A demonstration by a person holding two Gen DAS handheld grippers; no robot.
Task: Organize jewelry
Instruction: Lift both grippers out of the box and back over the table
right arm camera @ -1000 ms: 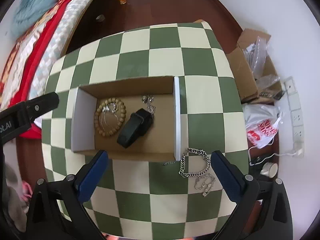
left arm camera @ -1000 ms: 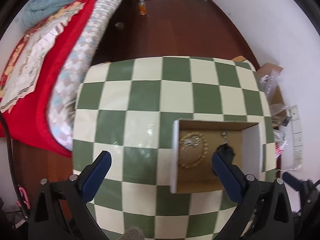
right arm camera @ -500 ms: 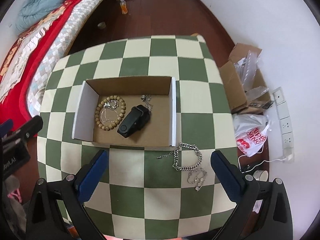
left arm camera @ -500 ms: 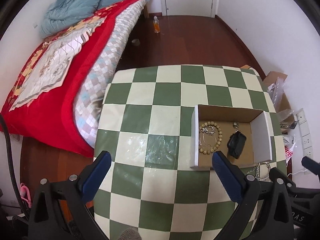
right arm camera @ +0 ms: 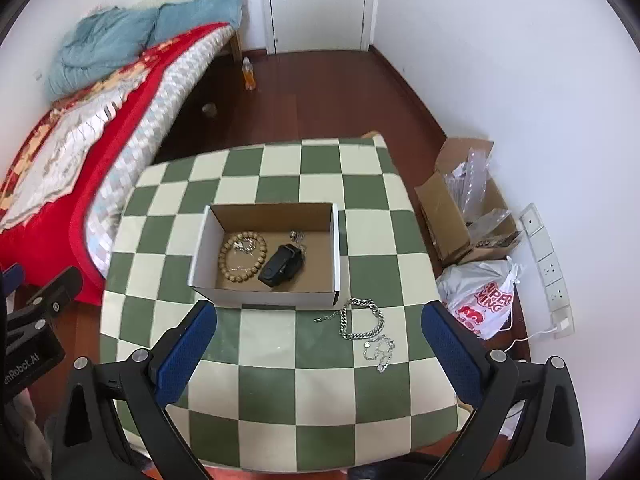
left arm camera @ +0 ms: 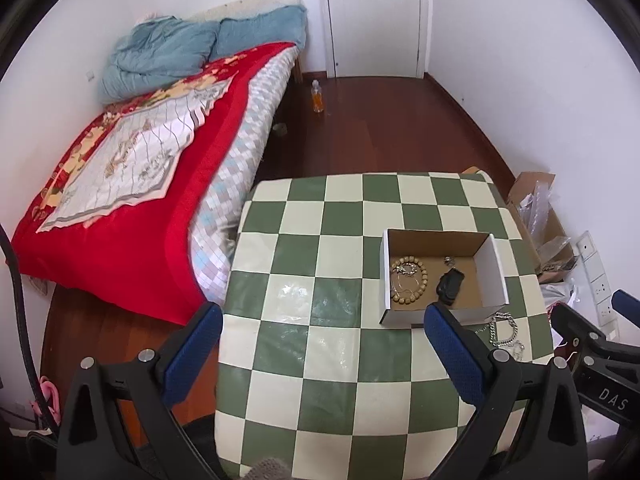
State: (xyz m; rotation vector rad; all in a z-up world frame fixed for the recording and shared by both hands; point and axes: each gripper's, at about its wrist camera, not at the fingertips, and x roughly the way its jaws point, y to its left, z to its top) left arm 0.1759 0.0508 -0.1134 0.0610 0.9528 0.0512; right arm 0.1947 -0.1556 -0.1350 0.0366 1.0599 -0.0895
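Observation:
An open cardboard box (right arm camera: 336, 248) (left arm camera: 494, 272) sits on the green-and-cream checkered table (right arm camera: 256, 360) (left arm camera: 320, 352). Inside lie a wooden bead bracelet (right arm camera: 242, 256) (left arm camera: 409, 279), a black band (right arm camera: 281, 266) (left arm camera: 450, 283) and a small silver piece (right arm camera: 297, 236). On the table in front of the box's right corner lie a thick silver chain (right arm camera: 360, 320) (left arm camera: 502, 330) and a thinner silver chain (right arm camera: 379, 351). Both grippers hover high above the table's near side: left gripper (left arm camera: 322, 344) and right gripper (right arm camera: 320, 340) stand open with nothing between their fingers.
A bed (left arm camera: 132, 184) with a red cover stands left of the table. An orange bottle (left arm camera: 318, 97) is on the wooden floor. Right of the table are a cardboard box of plastic wrap (right arm camera: 460, 208), a printed plastic bag (right arm camera: 484, 300) and a power strip (right arm camera: 550, 268).
Both grippers have pulled up and back from the box, so the table and room look smaller and farther. The left gripper, earlier low over the box, is well away from it. Both stay open.

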